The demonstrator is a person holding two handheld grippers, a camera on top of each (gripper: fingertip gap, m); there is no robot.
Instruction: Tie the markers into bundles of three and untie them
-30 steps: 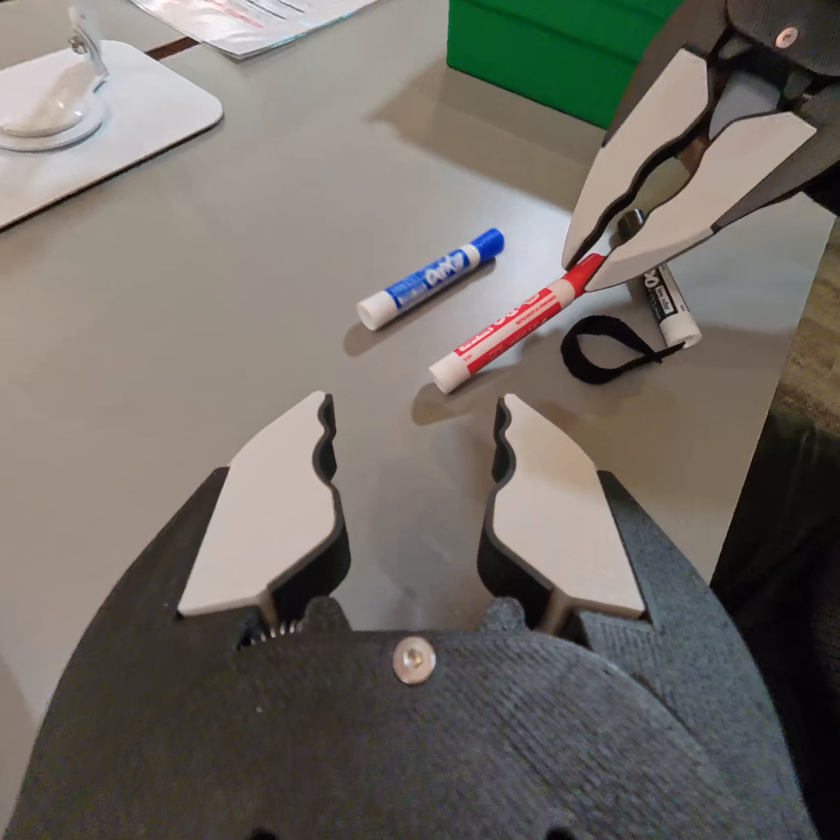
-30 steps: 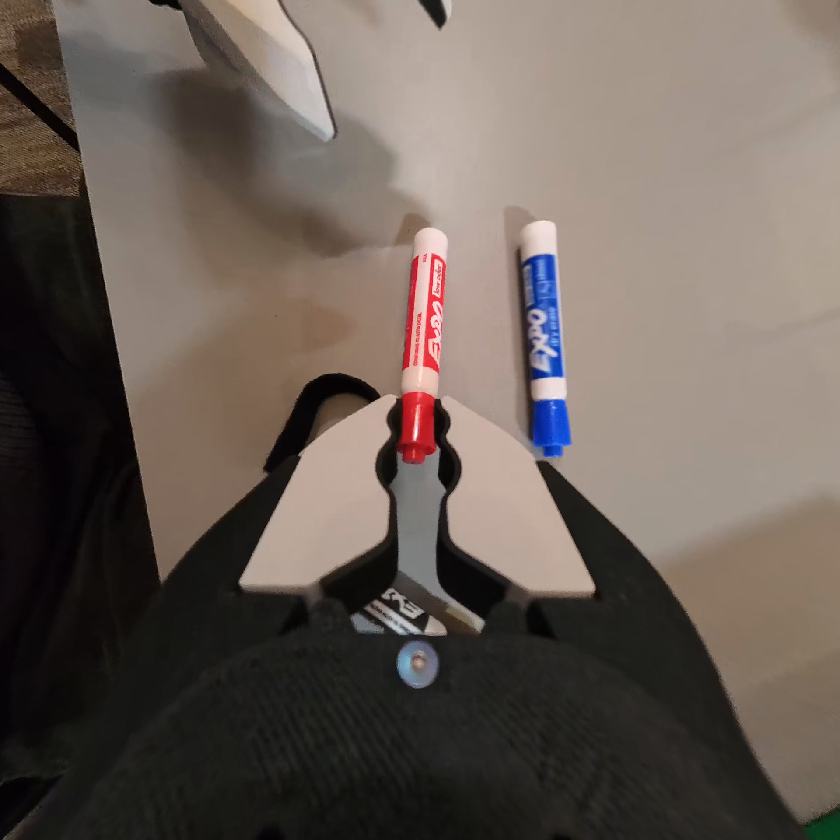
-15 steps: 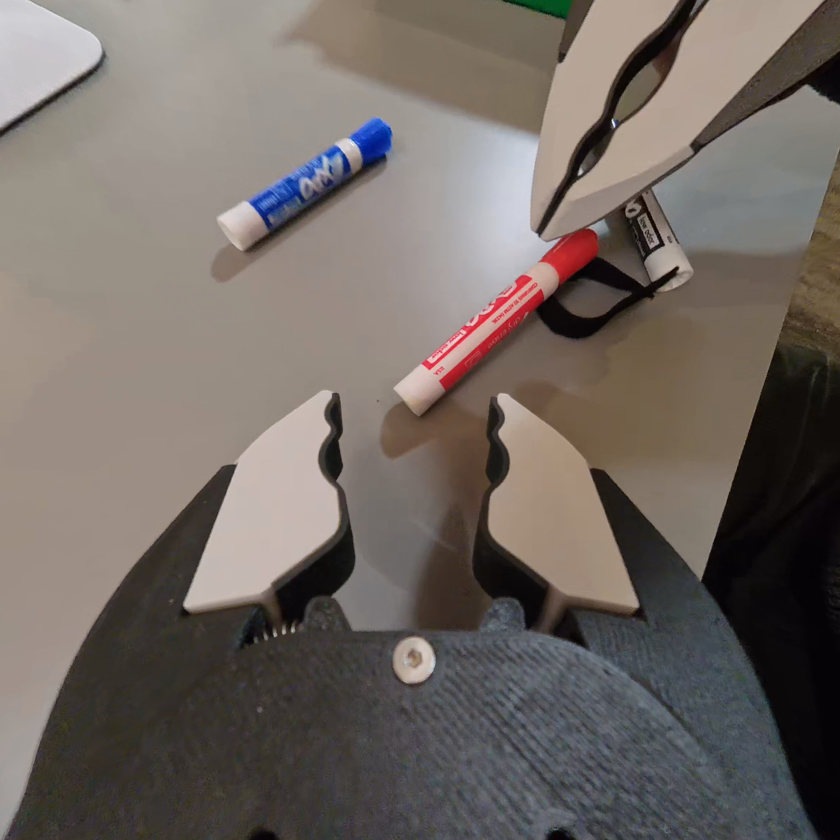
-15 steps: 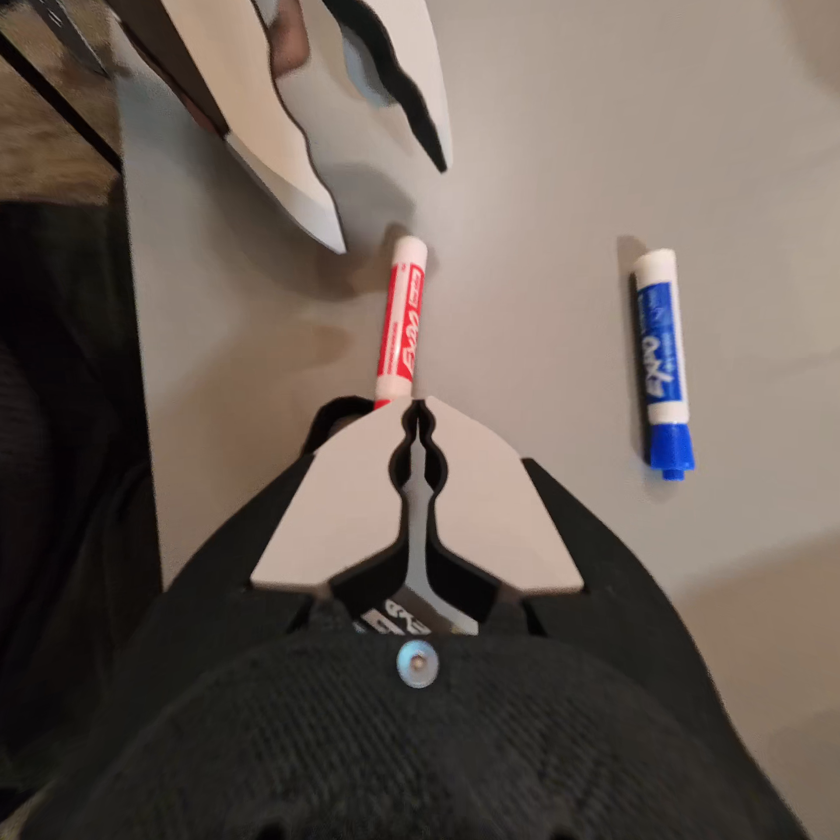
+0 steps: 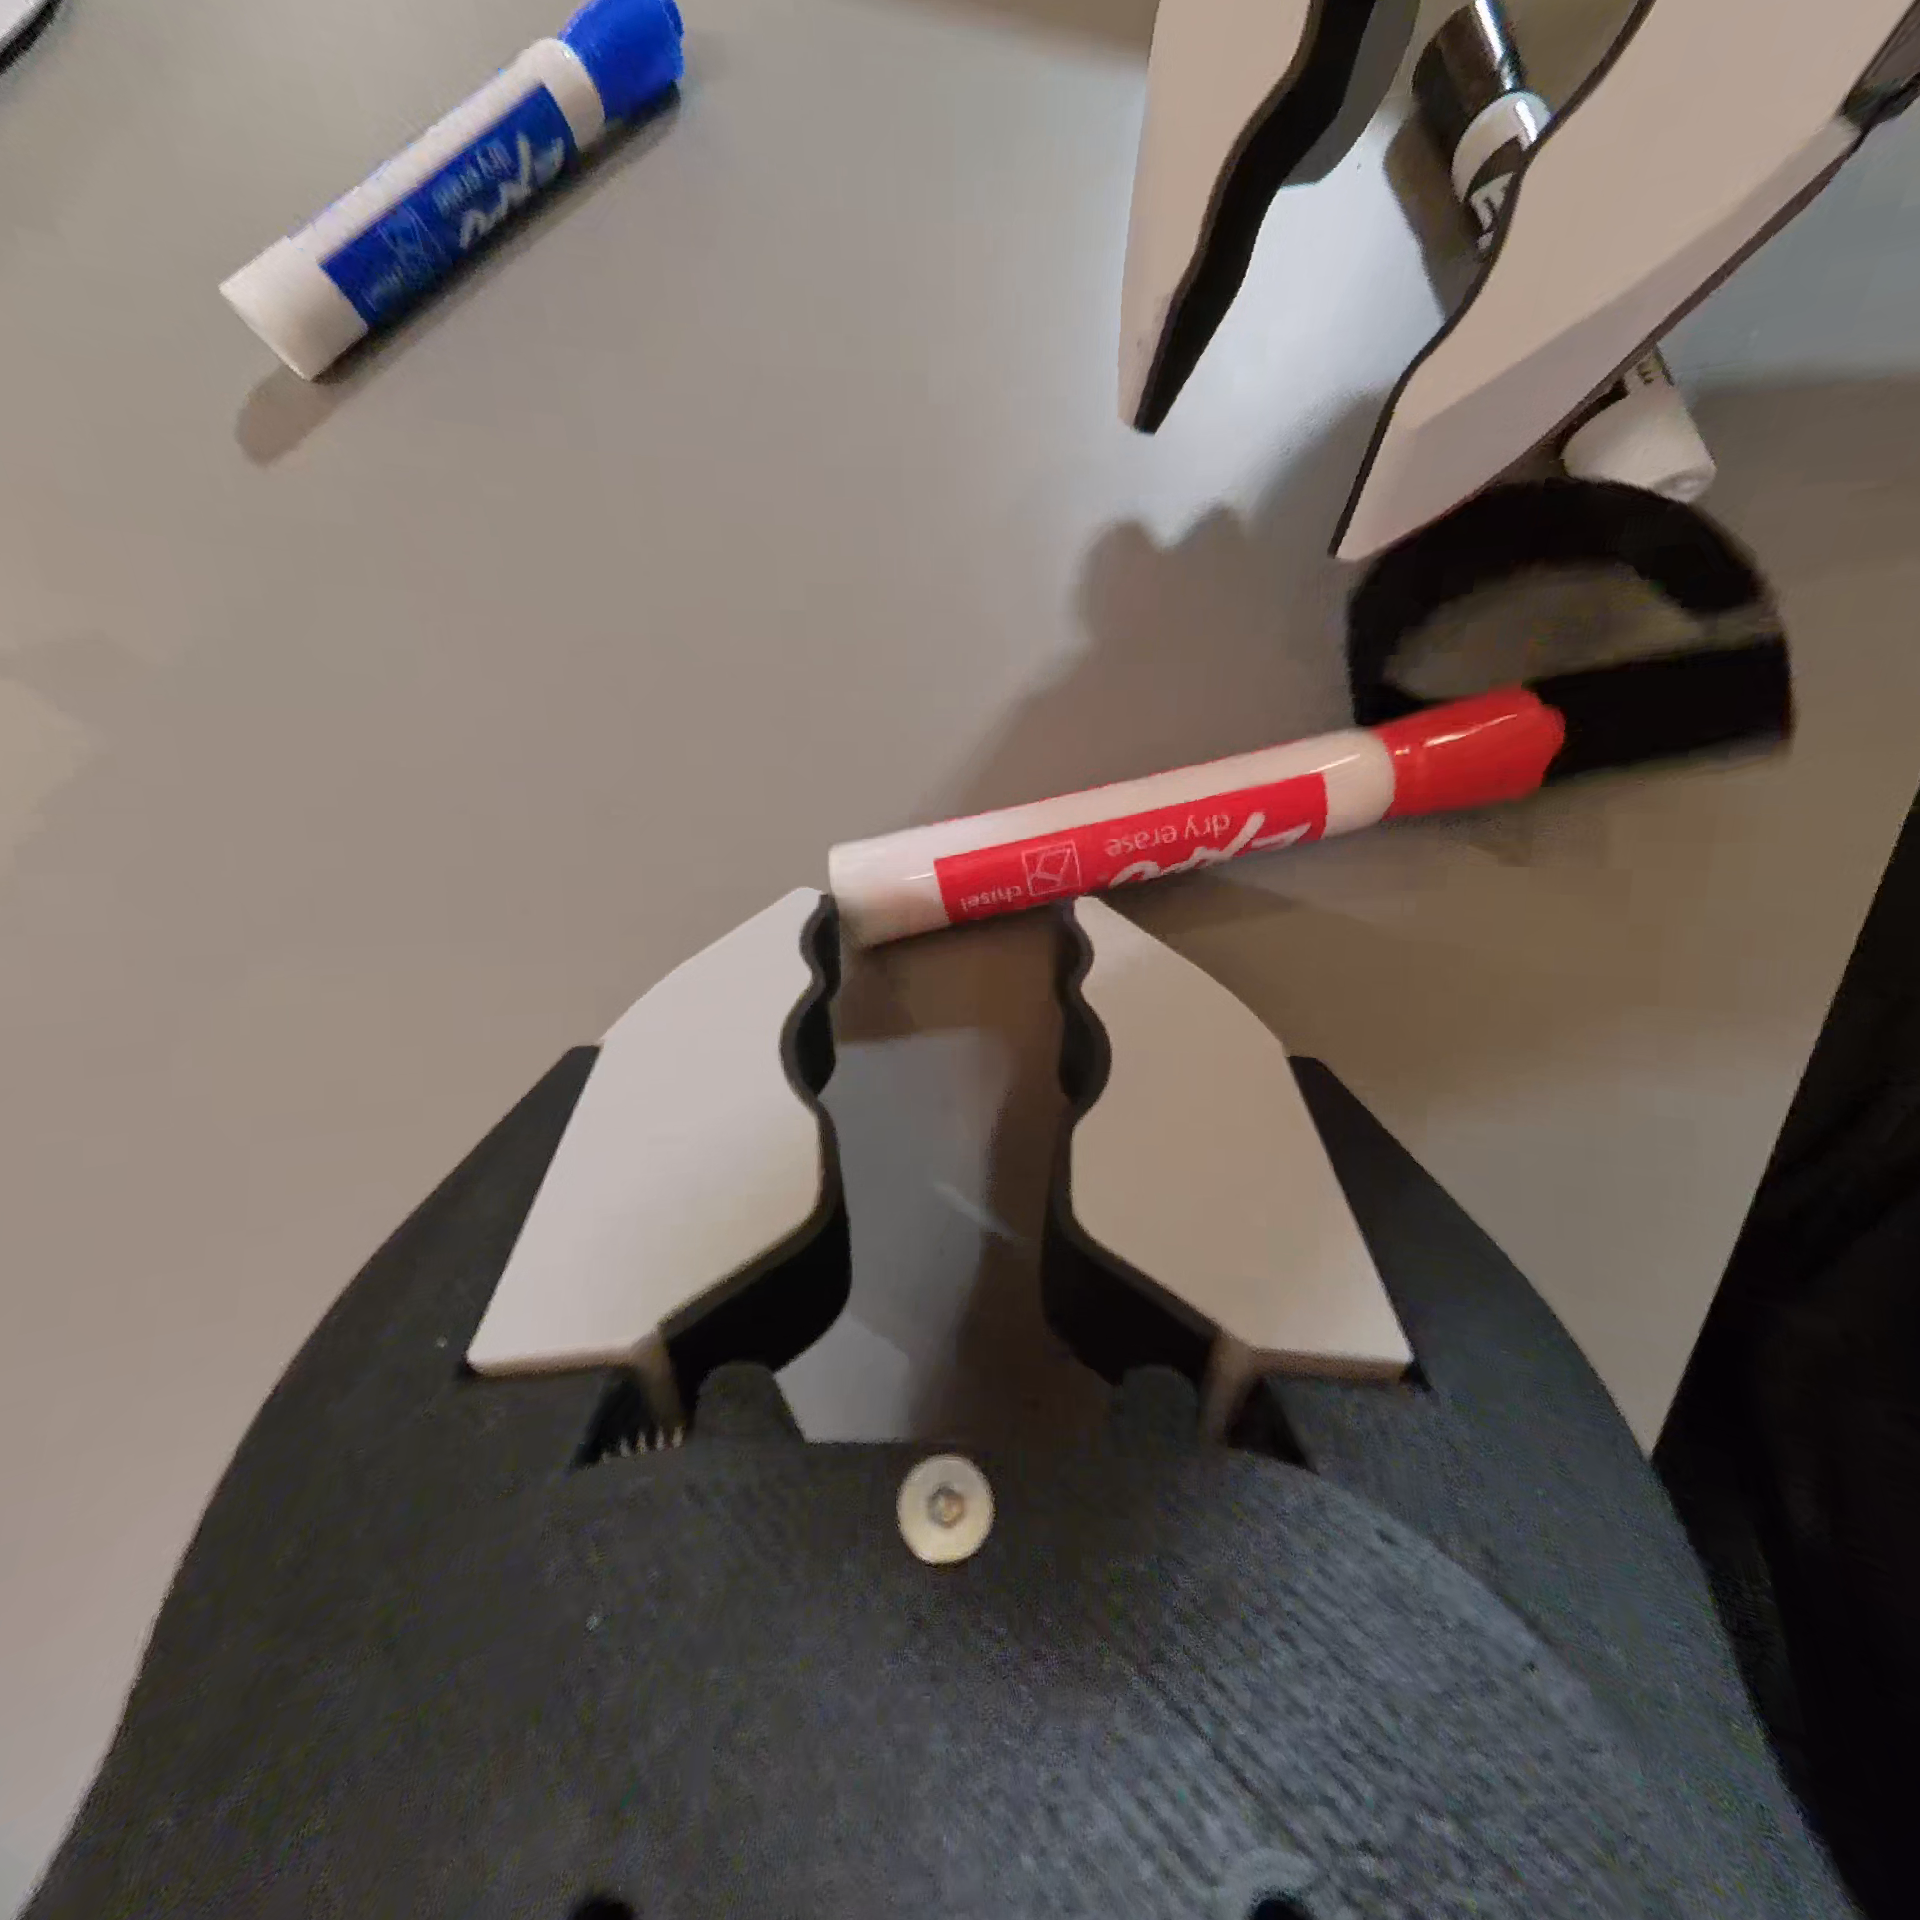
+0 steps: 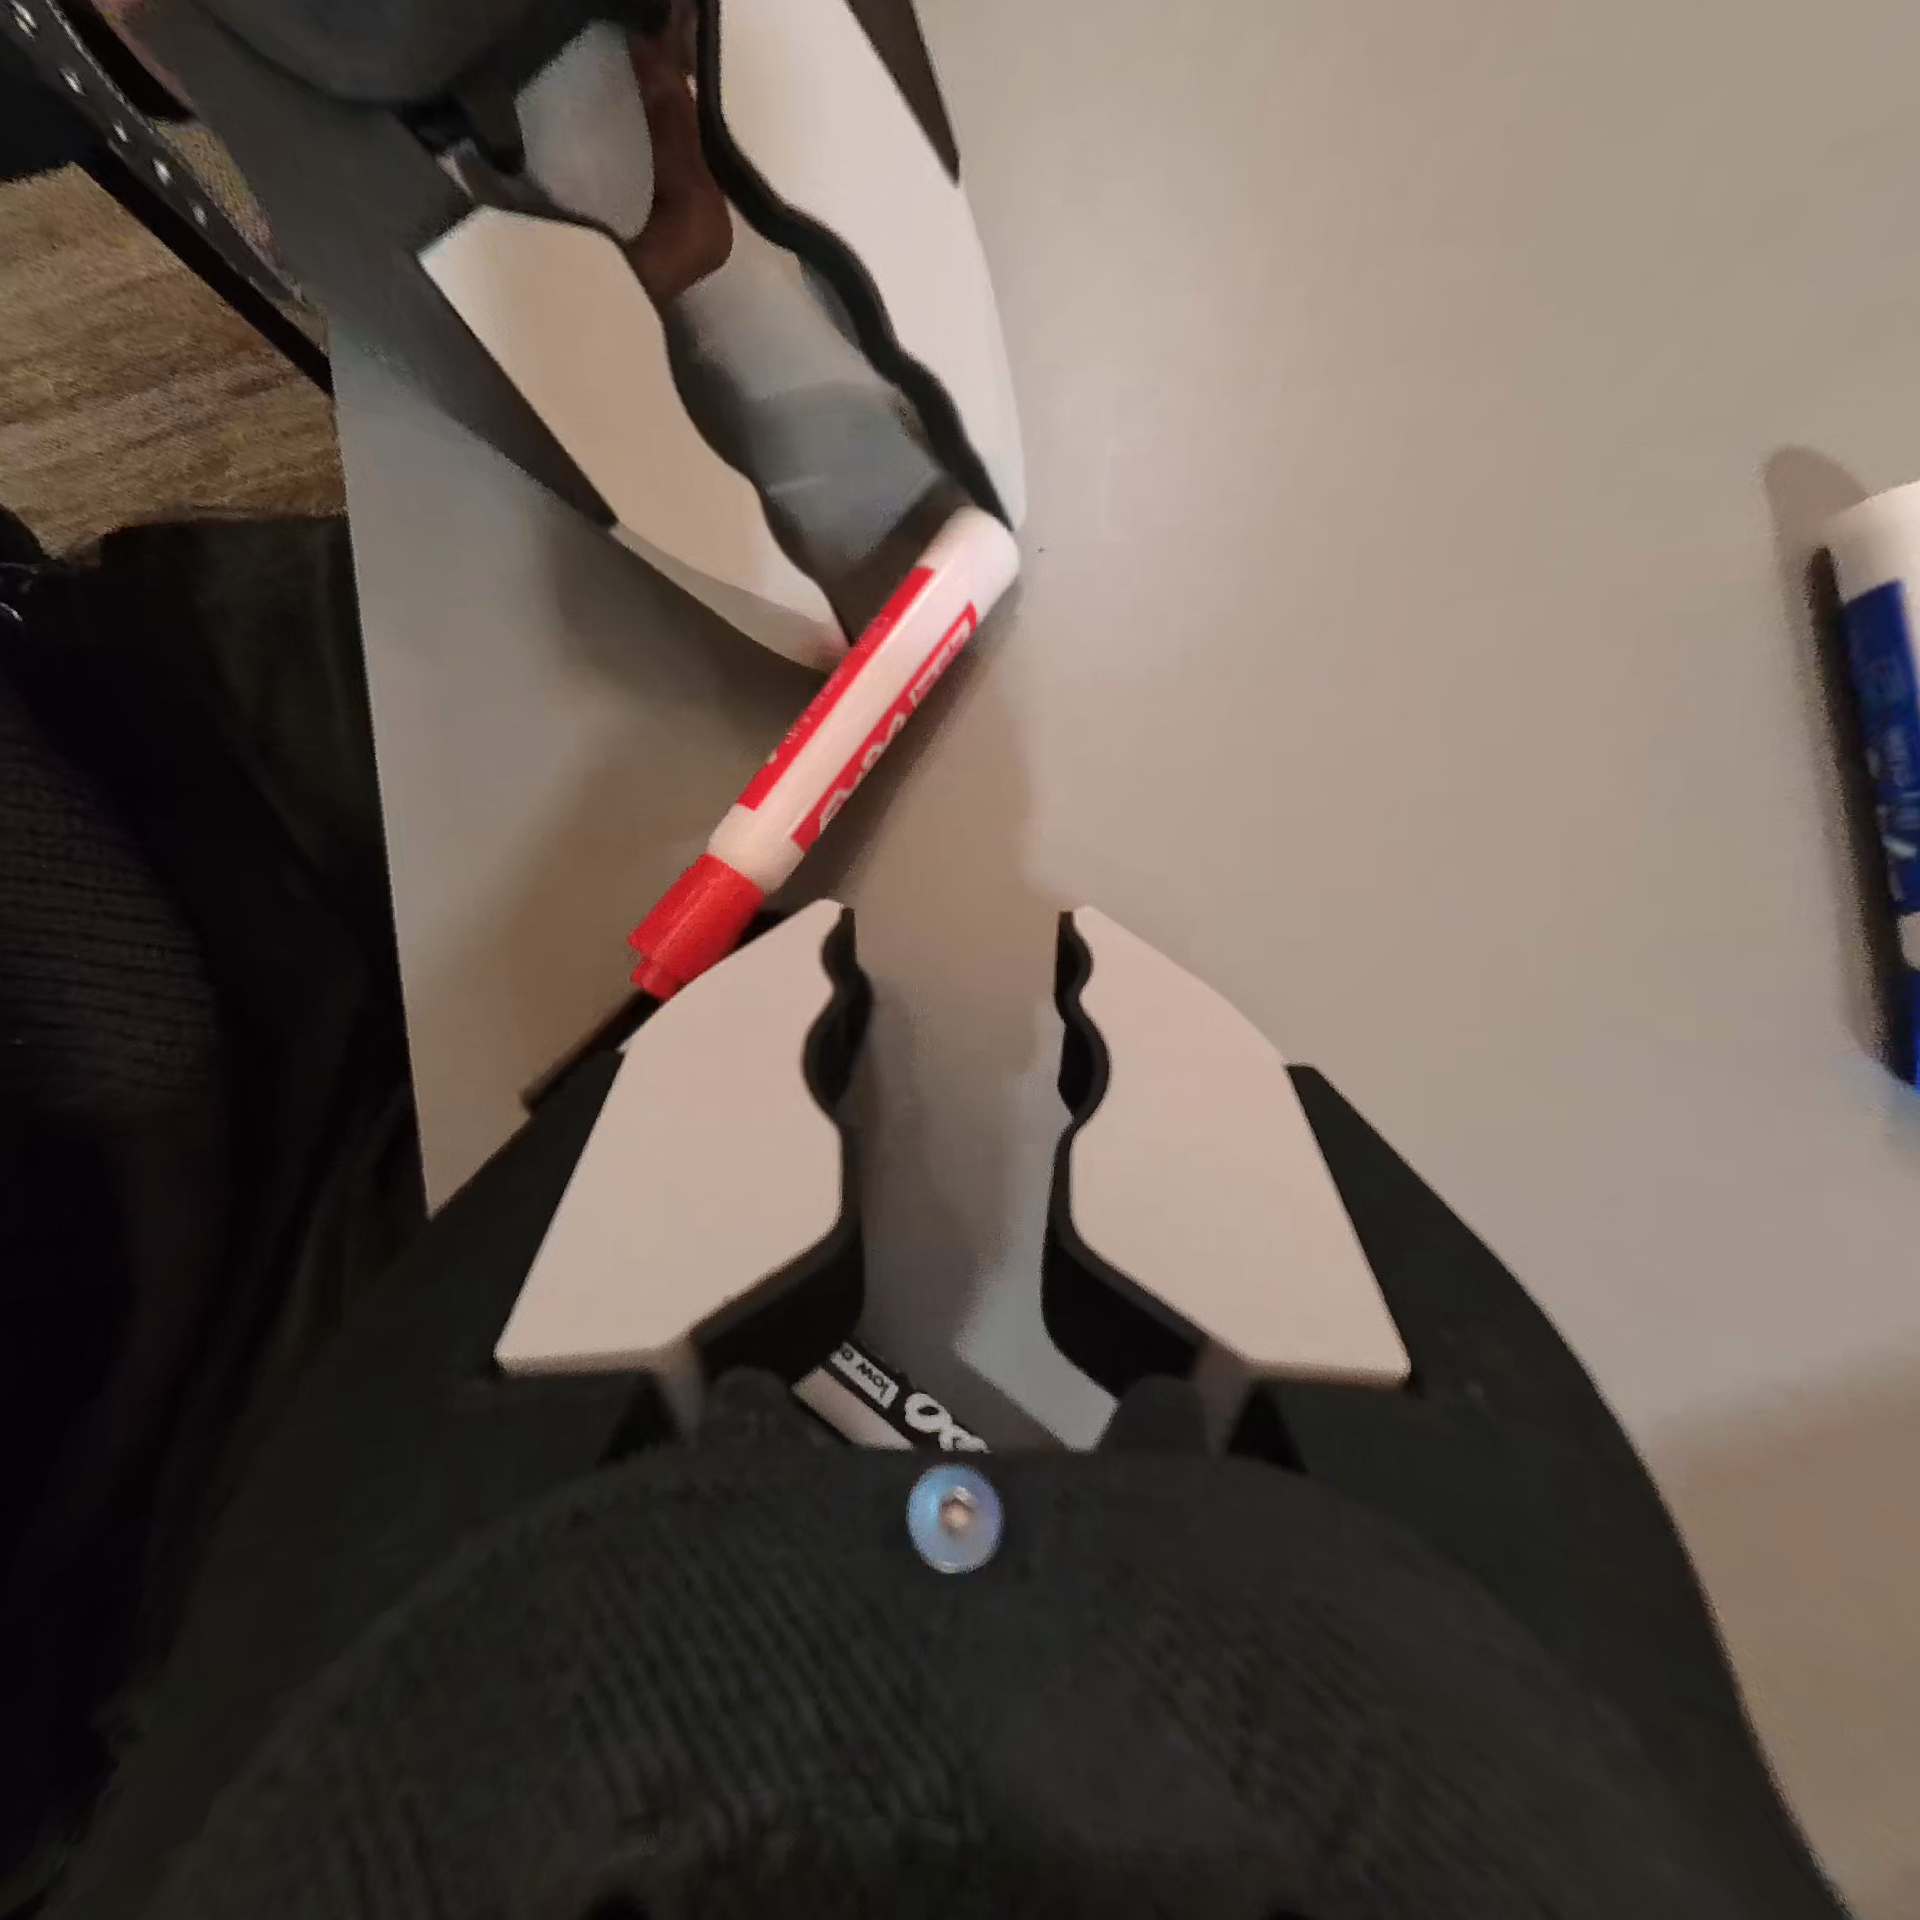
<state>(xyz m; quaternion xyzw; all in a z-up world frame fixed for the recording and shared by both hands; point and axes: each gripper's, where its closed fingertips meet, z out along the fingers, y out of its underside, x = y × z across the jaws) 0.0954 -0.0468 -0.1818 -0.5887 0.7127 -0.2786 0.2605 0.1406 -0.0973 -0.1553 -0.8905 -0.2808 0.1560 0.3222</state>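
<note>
While both grippers gape empty, the red marker lies on the table, its butt at the left gripper's fingers. Only the left view shows the black strap behind its cap; the blue marker lies well apart.

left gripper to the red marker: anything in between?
Nothing visible. The left gripper is open, and the white end of the red marker lies right at its fingertips on bare table. The black strap loop sits at the marker's cap end, beyond it, and the open right gripper is past it too.
</note>
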